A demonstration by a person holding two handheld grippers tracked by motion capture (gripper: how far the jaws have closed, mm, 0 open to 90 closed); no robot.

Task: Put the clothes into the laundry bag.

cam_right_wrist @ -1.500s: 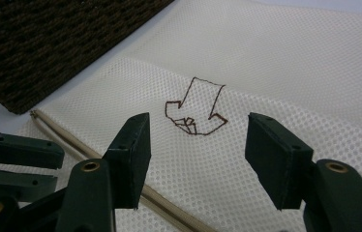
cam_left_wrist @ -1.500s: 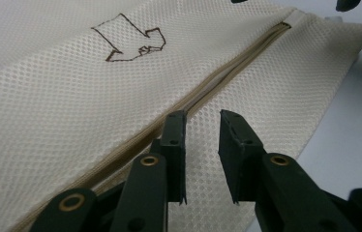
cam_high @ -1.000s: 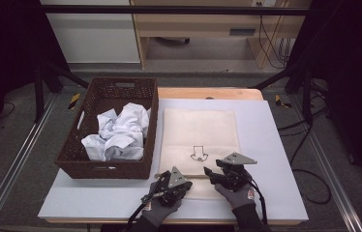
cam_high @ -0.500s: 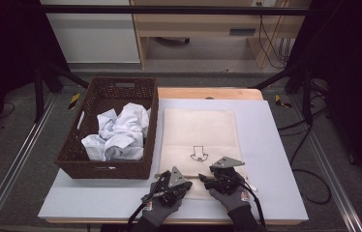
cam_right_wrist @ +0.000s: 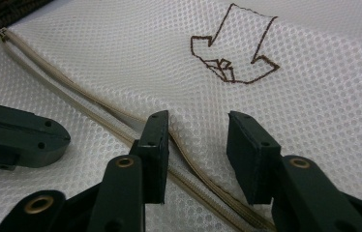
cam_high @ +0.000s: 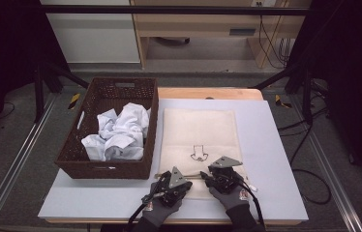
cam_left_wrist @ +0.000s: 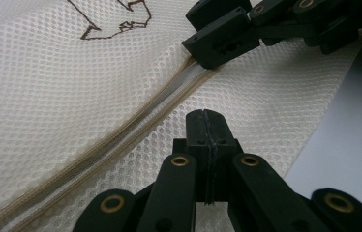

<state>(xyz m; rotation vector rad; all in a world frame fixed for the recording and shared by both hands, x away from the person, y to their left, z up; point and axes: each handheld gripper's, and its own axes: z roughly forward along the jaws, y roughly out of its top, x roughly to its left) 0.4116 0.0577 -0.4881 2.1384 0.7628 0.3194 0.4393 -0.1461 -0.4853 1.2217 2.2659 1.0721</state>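
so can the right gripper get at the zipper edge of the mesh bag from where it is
Probably yes. The right gripper has its jaws apart astride the raised zipper edge of the mesh bag, and they have just been closing. Nothing lies between; the left gripper sits off to the side.

Two hand-held black grippers, gloved hands behind them

The left gripper (cam_high: 165, 181) and right gripper (cam_high: 207, 177) are matte black linkages with brass-ringed pivots and blocky, flat-faced jaws (small screw holes dot the pads); each carries a grey three-cornered plate on top and trails a black cable toward the table's near edge. The left hand (cam_high: 162, 211) and right hand (cam_high: 231, 199) wear grey knit gloves with a small red-and-white mark at the back.
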